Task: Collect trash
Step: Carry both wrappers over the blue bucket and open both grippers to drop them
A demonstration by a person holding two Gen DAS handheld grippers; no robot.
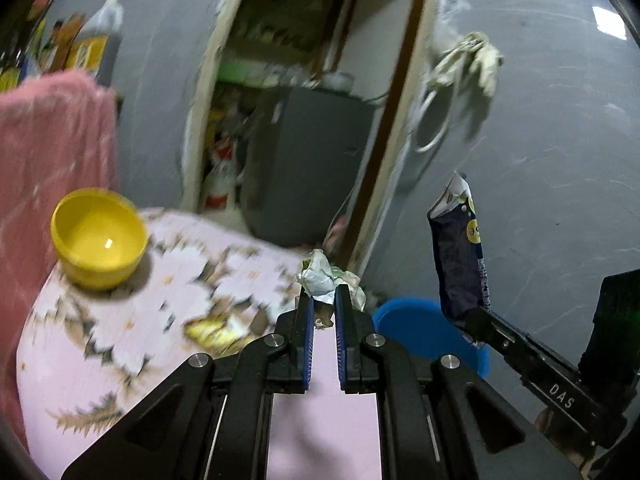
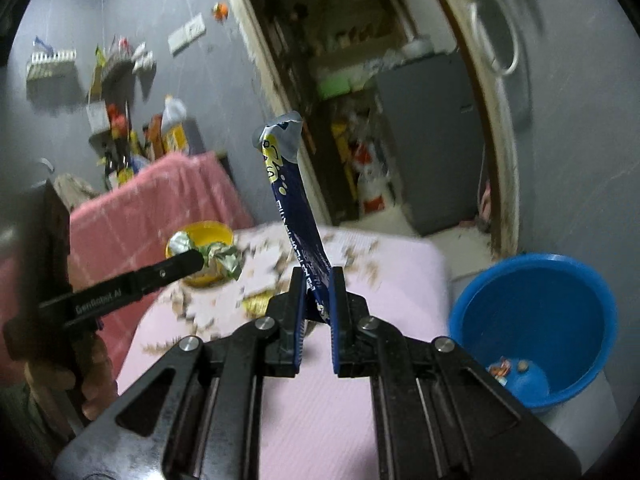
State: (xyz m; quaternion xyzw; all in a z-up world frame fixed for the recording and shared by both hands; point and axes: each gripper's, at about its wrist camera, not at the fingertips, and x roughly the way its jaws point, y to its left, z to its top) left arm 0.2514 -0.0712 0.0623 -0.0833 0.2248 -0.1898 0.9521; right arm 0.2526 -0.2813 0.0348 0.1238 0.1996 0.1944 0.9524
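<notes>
- Left wrist view: the left gripper (image 1: 323,300) is seen at the lower centre of the frame, its jaws pressed together on a crumpled wrapper (image 1: 326,276) that sticks up above the tips.
- A yellow bowl (image 1: 99,238) is seen at the left of the frame, standing on the pink patterned cloth (image 1: 168,280) that covers the desk.
- A pink towel (image 1: 52,148) is draped behind the bowl, at the far left.
- A yellow packet (image 1: 214,332) lies on the cloth just left of the gripper, partly hidden by it.
- At the right of the frame the right gripper (image 1: 472,320) is seen from the side, with a dark blue packet (image 1: 460,252) standing upright from its tip.
- A blue bucket (image 1: 412,324) shows between the two grippers, lower right of centre.
- Right wrist view: the right gripper (image 2: 318,292) fills the lower centre, its jaws narrow and clamped on the lower end of the dark blue packet (image 2: 294,200), which leans up and to the left.
- The blue bucket (image 2: 532,320) stands at the lower right beside the desk, with small scraps (image 2: 500,370) on its bottom.
- The left gripper (image 2: 192,260) enters from the left, the crumpled wrapper (image 2: 218,254) at its tip, in front of the yellow bowl (image 2: 212,232).
- A hand (image 2: 92,376) is seen at the lower left edge, holding that gripper.
</notes>
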